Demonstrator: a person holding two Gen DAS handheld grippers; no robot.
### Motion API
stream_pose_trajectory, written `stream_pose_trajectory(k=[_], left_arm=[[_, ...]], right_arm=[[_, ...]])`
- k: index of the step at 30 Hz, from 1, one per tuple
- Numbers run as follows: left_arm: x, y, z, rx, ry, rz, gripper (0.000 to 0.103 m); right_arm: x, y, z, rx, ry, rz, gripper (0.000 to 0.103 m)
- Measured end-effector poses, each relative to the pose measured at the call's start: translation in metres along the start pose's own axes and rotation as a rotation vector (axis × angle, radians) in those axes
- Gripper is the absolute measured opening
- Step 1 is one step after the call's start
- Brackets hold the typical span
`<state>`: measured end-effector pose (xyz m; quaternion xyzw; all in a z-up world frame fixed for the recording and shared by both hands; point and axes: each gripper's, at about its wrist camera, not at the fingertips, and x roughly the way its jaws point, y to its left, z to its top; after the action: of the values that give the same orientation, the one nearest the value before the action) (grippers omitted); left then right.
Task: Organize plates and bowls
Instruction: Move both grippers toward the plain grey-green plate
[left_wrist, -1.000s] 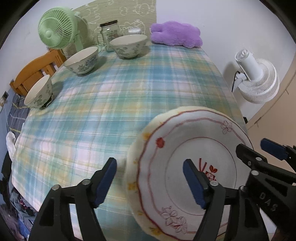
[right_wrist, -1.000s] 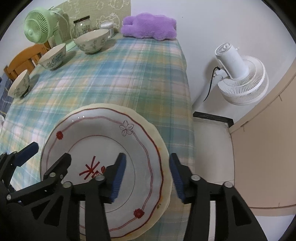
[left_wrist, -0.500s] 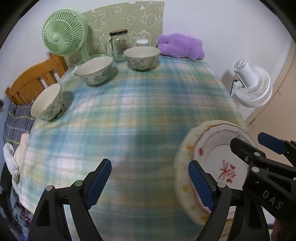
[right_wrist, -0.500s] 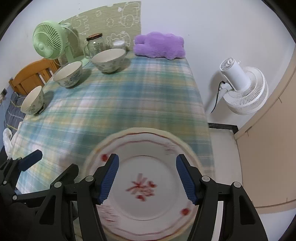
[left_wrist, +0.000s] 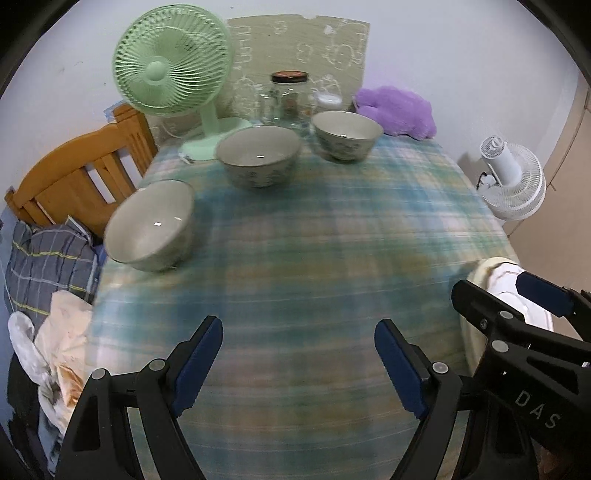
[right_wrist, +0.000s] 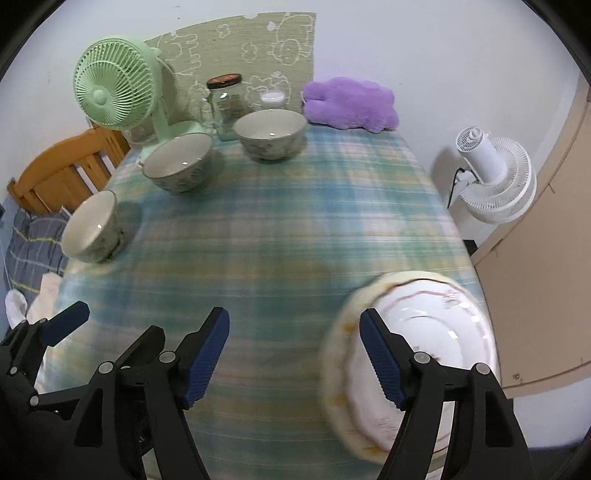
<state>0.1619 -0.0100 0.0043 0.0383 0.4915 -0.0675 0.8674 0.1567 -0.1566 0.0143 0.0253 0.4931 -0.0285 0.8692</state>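
Observation:
A stack of plates (right_wrist: 424, 354), white with red trim on a cream one, lies at the table's near right corner; only its rim shows in the left wrist view (left_wrist: 491, 273). Three patterned bowls stand apart along the table's left and far side: near left (left_wrist: 151, 225) (right_wrist: 92, 229), middle (left_wrist: 258, 157) (right_wrist: 179, 162), far (left_wrist: 347, 134) (right_wrist: 271, 134). My left gripper (left_wrist: 297, 365) is open and empty above the tablecloth. My right gripper (right_wrist: 293, 358) is open and empty, its right finger over the plates' left rim.
A green desk fan (left_wrist: 173, 70), glass jars (left_wrist: 290, 98) and a purple plush toy (left_wrist: 397, 110) stand at the table's far edge. A wooden chair (left_wrist: 74, 181) and bedding are at the left. A white floor fan (left_wrist: 511, 177) stands right of the table.
Both grippers have drawn back and swung left, away from the plates. The plates have slid toward the right edge of both views and the bowls look nearer.

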Motion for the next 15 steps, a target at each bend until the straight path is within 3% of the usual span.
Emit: stream_pose_trajectory(k=[10, 15], left_arm=[[-0.005, 0.069, 0.02, -0.023, -0.019, -0.019, 0.08], [0.001, 0.096, 0.034, -0.045, -0.057, 0.047, 0.08]], right_arm=[[-0.003, 0.078, 0.018, 0.075, -0.071, 0.005, 0.077], [0.01, 0.109, 0.035, 0.075, -0.062, -0.002, 0.077]])
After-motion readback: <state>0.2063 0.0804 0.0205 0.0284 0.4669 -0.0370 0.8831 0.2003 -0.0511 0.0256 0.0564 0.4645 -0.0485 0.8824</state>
